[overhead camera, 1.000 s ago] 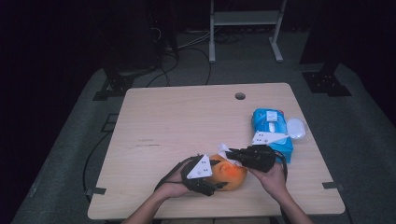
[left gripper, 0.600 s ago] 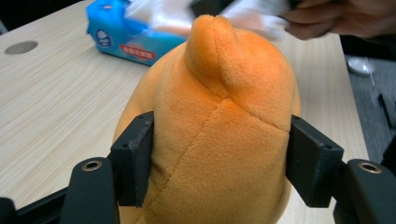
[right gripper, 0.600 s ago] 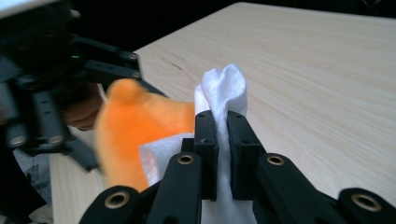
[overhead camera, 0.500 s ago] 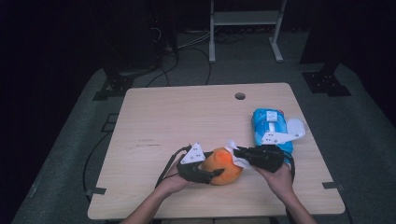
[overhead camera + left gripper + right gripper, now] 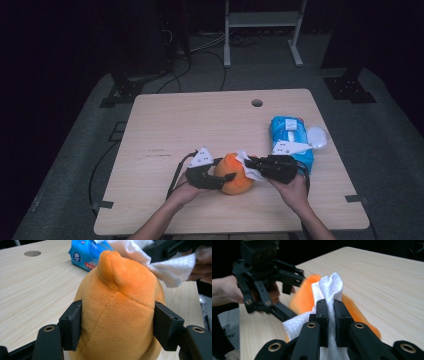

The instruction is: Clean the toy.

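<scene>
An orange plush toy (image 5: pixel 235 173) sits near the table's front edge, between both hands. My left gripper (image 5: pixel 223 178) is shut on the plush toy (image 5: pixel 117 312), one black pad on each flank. My right gripper (image 5: pixel 251 163) is shut on a white wipe (image 5: pixel 246 165), which lies against the top right of the plush. In the right gripper view the white wipe (image 5: pixel 330 290) sticks up from between the closed jaws, with the orange plush (image 5: pixel 308 296) behind it and the left gripper (image 5: pixel 284 287) farther off. The wipe (image 5: pixel 160 260) touches the toy's upper side in the left gripper view.
A blue pack of wipes (image 5: pixel 290 136) lies at the right side of the table, a white lid-like object (image 5: pixel 317 136) beside it. A round cable hole (image 5: pixel 257 103) is at the far edge. The wooden table (image 5: pixel 190 125) has bare room on its left and middle.
The left gripper and plush shifted slightly right and turned. The right gripper with the wipe moved from the plush's top toward its upper right side.
</scene>
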Action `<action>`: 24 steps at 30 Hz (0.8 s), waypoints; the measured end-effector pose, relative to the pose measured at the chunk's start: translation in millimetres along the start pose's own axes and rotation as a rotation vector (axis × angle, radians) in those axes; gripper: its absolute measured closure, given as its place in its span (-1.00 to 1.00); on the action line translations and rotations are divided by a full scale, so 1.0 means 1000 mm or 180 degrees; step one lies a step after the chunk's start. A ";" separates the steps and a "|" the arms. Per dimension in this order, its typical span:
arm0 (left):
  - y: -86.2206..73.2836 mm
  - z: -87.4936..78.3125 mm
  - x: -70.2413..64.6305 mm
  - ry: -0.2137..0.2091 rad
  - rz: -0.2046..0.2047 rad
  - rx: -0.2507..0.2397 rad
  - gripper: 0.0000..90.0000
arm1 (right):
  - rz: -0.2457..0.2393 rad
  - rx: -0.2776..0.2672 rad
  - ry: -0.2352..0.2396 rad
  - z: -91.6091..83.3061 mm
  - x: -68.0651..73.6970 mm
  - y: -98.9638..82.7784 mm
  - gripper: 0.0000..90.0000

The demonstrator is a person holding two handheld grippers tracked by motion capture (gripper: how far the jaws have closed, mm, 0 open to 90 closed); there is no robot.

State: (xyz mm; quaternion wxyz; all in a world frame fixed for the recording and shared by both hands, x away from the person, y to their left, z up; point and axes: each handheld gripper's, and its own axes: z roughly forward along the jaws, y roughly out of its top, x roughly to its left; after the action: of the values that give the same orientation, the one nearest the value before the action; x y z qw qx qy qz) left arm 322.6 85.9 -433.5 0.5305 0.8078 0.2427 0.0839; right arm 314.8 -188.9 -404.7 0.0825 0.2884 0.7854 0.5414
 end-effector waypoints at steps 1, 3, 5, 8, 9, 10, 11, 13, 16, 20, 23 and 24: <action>0.000 0.000 0.000 0.0007 -0.0002 -0.0004 -0.27 | 0.0008 -0.0003 0.0001 0.000 -0.001 -0.001 0.84; 0.001 0.002 -0.002 0.0031 0.0005 0.0002 -0.27 | 0.0023 -0.0009 -0.0013 0.000 0.000 -0.001 0.84; 0.001 0.002 -0.002 0.0047 -0.0004 0.0003 -0.28 | -0.0018 -0.0026 0.0000 0.001 0.004 0.002 0.84; 0.001 0.002 -0.002 0.0065 -0.0032 0.0005 -0.28 | -0.0096 -0.0054 0.0108 0.008 0.014 0.007 0.84; 0.001 0.002 -0.002 0.0065 -0.0033 0.0002 -0.28 | -0.0146 -0.0046 0.0133 0.010 0.018 0.009 0.84; 0.001 0.002 -0.003 0.0069 -0.0042 -0.0004 -0.28 | -0.0195 -0.0036 0.0158 0.013 0.021 0.010 0.84; 0.001 0.002 -0.003 0.0068 -0.0040 -0.0001 -0.28 | -0.0246 -0.0022 0.0180 0.015 0.024 0.012 0.84; 0.001 0.001 -0.001 0.0059 -0.0015 0.0013 -0.28 | -0.0338 0.0024 0.0142 0.019 0.029 0.013 0.84; 0.000 0.000 0.001 0.0048 -0.0023 0.0014 -0.27 | -0.0332 0.0041 0.0136 0.017 0.025 0.011 0.84; -0.002 -0.002 0.006 0.0039 -0.0094 -0.0008 -0.27 | -0.0302 0.0077 0.0041 0.010 0.018 0.004 0.84; -0.002 -0.004 0.008 0.0039 -0.0137 -0.0008 -0.27 | -0.0234 0.0099 -0.0040 0.004 0.009 -0.002 0.84; -0.002 -0.004 0.008 0.0039 -0.0142 -0.0009 -0.27 | -0.0210 0.0100 -0.0062 0.003 0.006 -0.003 0.84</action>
State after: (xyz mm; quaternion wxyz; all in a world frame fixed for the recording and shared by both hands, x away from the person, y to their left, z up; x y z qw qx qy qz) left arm 327.2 93.9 -435.0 0.5319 0.8010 0.2638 0.0772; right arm 309.9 -184.4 -407.7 0.1033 0.2689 0.8021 0.5231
